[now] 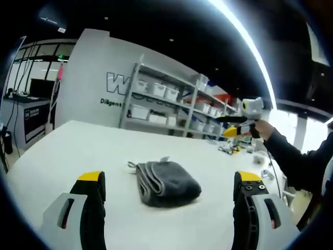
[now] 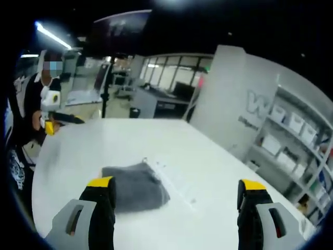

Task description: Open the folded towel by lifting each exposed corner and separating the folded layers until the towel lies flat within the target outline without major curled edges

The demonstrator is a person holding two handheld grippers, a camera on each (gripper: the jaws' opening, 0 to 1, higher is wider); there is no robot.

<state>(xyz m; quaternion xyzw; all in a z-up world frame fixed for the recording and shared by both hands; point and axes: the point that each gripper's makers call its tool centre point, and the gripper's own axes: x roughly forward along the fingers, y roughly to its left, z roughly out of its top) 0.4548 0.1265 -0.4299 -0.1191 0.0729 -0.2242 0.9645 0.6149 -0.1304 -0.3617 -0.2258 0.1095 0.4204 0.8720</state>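
Observation:
A dark grey towel [image 1: 166, 182] lies folded in several layers on the white table [image 1: 67, 151], a small tag sticking up at its far edge. My left gripper [image 1: 169, 178] hovers just short of it, open, its yellow-tipped jaws spread wider than the towel, nothing held. In the right gripper view the towel [image 2: 136, 188] lies low and left of centre. My right gripper [image 2: 177, 183] is open and empty, its left jaw in front of the towel's near corner. Each gripper also shows in the other's view, held up off the table: the right gripper [image 1: 243, 124], the left gripper [image 2: 52, 124].
A person's dark sleeve [image 1: 296, 156] reaches in from the right. Small loose items [image 1: 231, 148] lie on the table's far right. A metal rack [image 1: 166, 101] with white bins stands behind the table beside a white wall. Faint thin marks [image 2: 179, 194] run on the tabletop beside the towel.

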